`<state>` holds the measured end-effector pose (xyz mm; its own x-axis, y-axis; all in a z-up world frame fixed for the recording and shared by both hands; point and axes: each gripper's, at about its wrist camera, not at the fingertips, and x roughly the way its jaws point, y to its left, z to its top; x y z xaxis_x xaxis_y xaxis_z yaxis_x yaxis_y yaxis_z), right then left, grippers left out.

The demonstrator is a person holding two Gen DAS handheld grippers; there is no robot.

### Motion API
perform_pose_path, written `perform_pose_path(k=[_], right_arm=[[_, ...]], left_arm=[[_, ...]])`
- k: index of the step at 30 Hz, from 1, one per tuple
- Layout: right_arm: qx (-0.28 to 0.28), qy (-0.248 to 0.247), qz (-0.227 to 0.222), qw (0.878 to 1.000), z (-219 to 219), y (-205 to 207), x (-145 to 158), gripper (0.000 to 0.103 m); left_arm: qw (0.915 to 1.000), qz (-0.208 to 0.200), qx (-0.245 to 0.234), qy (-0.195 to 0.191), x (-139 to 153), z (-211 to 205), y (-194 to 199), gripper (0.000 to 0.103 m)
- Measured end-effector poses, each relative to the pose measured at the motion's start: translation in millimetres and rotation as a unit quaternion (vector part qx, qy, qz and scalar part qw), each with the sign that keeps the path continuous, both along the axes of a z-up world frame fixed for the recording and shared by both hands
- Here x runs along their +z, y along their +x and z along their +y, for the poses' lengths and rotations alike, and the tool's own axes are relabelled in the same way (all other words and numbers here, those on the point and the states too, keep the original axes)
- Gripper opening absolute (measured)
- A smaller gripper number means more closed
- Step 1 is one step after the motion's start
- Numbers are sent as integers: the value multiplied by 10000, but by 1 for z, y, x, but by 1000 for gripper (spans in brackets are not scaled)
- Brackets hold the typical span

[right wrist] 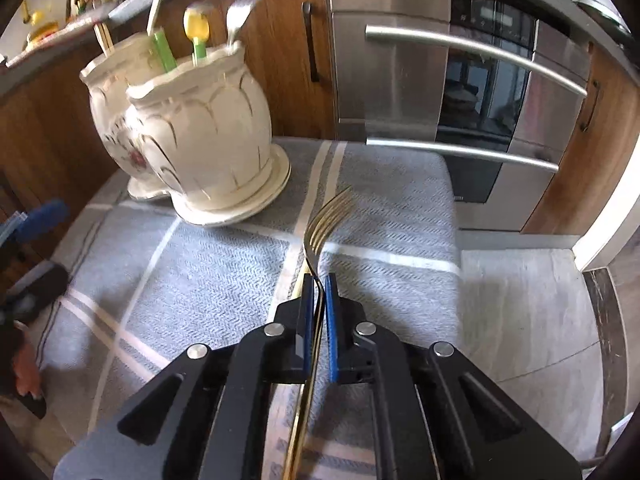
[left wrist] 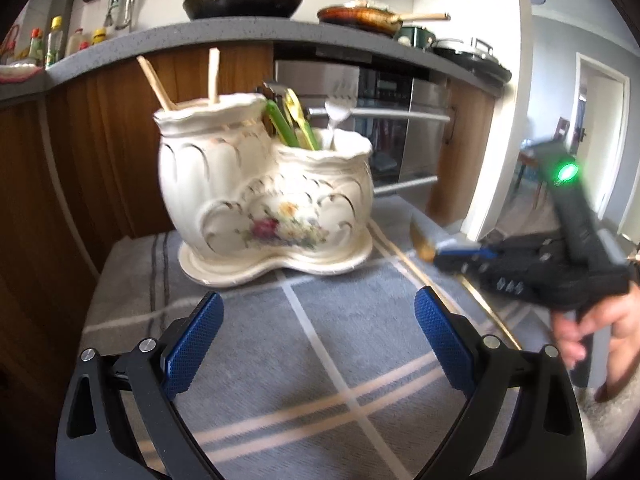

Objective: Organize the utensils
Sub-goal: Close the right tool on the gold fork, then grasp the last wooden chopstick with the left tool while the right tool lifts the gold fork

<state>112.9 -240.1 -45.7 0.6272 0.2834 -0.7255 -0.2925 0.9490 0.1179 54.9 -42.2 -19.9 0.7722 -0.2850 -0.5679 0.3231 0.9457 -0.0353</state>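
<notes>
1. Right wrist view: no readable writing on anything near; the right claw (right wrist: 319, 280) is clamped on a gold fork (right wrist: 326, 216), tines forward, above the grey striped cloth (right wrist: 200, 264).
2. Left claw (left wrist: 318, 320) has its blue pads spread wide apart, holding nothing, short of the ceramic holder (left wrist: 264, 196).
3. Beyond the fork, that holder carries chopsticks (left wrist: 213, 76), green-handled utensils (left wrist: 286, 120) and a silver fork (right wrist: 240, 10).
4. Behind the holder stands the oven (right wrist: 460, 92); its display is unreadable.
</notes>
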Motion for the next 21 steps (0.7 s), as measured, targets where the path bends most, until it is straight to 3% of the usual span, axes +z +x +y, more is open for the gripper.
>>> perform_pose_path(k=[7,12,17,21], right_arm=[[13,748,-585,9955,-29,-26,35,5],[-101,786,-1253,9889,-42,-52,62,5],[-392,836,-2035,9747,-57,-76,91,3],[-400,1035,-2362,9654,-65,-82,100,0]], left_arm=[[9990,412,-112,138,-6,-38,0,95],[9968,708,-248,264,-8,-66,7,95],[9948,896,-271,401,-10,-88,21,94],[9936,949,-305,529,-14,-102,26,93]])
